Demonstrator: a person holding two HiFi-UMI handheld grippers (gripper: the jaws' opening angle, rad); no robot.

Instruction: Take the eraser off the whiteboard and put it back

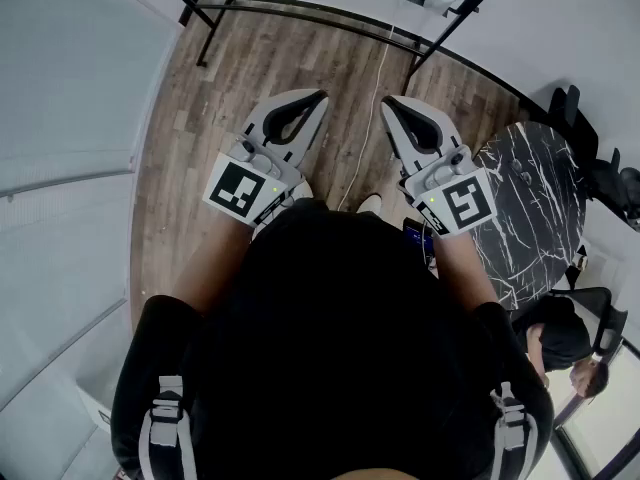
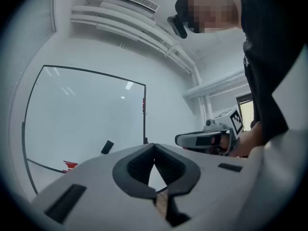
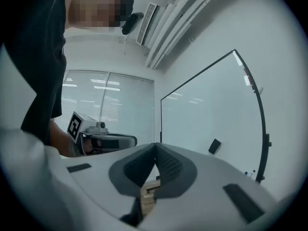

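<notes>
A small black eraser (image 2: 107, 147) clings to the whiteboard (image 2: 82, 119), low on its face; the right gripper view shows the eraser (image 3: 214, 146) on the board (image 3: 211, 109) too. Both grippers are held level in front of the person, well short of the board. My left gripper (image 1: 316, 98) is shut with nothing between its tips, as its own view (image 2: 154, 146) confirms. My right gripper (image 1: 388, 102) is likewise shut and holds nothing (image 3: 155, 145). Each gripper shows in the other's view: the right one (image 2: 207, 139) and the left one (image 3: 103, 141).
The whiteboard (image 1: 60, 168) fills the left of the head view above a wooden floor (image 1: 250, 68). A black marble table (image 1: 530, 208) stands at the right, with a black metal frame (image 1: 300, 8) at the far end. A red item (image 2: 70, 165) sits near the board's bottom edge.
</notes>
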